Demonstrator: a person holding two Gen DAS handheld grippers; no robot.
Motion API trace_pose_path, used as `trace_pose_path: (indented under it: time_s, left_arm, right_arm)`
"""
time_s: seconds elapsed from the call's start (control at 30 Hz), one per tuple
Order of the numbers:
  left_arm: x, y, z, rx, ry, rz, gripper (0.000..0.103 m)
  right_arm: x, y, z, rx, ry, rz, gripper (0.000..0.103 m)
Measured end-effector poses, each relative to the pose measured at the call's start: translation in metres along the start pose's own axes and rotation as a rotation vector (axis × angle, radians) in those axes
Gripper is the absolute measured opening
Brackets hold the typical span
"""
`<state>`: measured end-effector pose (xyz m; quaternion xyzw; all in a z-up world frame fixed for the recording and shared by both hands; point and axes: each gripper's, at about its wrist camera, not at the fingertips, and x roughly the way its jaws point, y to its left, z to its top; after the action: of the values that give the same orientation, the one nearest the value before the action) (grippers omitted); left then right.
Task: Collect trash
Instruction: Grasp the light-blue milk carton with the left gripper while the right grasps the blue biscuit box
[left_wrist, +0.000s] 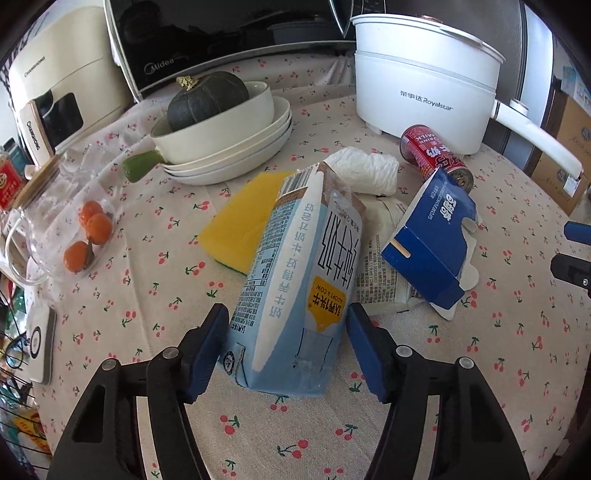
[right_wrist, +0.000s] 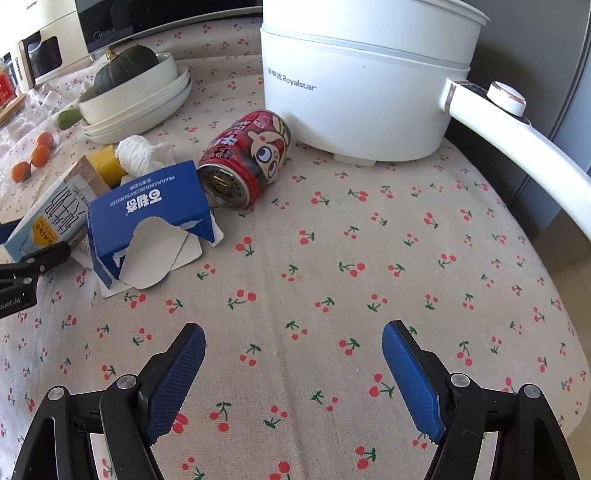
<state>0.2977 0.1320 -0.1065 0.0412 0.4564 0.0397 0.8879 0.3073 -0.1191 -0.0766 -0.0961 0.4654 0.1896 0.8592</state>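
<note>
A light-blue milk carton (left_wrist: 295, 280) lies on the cherry-print tablecloth between the fingers of my left gripper (left_wrist: 286, 350); the blue pads sit against its two sides. It also shows in the right wrist view (right_wrist: 48, 218). Beyond it lie a torn blue biscuit box (left_wrist: 432, 240) (right_wrist: 147, 218), a red drink can (left_wrist: 436, 157) (right_wrist: 247, 158) on its side, a crumpled white tissue (left_wrist: 365, 170) (right_wrist: 140, 153) and a flat white wrapper (left_wrist: 384, 273). My right gripper (right_wrist: 293, 380) is open and empty over bare cloth, right of the trash.
A yellow sponge (left_wrist: 240, 225) lies left of the carton. Stacked white dishes (left_wrist: 236, 147) hold a dark squash (left_wrist: 207, 98). A white Royalstar pot (right_wrist: 362, 85) with a long handle stands at the back right. A glass jar (left_wrist: 55, 229) with oranges lies at left. Microwave (left_wrist: 221, 40) behind.
</note>
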Motion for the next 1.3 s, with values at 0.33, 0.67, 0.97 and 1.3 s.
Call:
trace_pose_path:
  time_s: [0.33, 0.67, 0.97, 1.3]
  left_arm:
    - [-0.021, 0.030, -0.023, -0.116, -0.021, -0.025, 0.063]
    - [-0.035, 0.051, -0.030, -0.158, -0.045, -0.044, 0.063]
    - [-0.039, 0.045, -0.035, -0.137, -0.035, -0.047, 0.063]
    - [-0.067, 0.014, -0.046, -0.095, 0.003, -0.076, 0.060]
  right_arm:
    - [0.016, 0.035, 0.029, 0.141, 0.002, 0.108, 0.092]
    - [0.057, 0.072, 0.056, 0.389, 0.027, 0.136, 0.099]
    - [0.077, 0.077, 0.061, 0.421, 0.076, 0.014, 0.097]
    - [0.037, 0.060, 0.014, 0.281, 0.117, 0.039, 0.073]
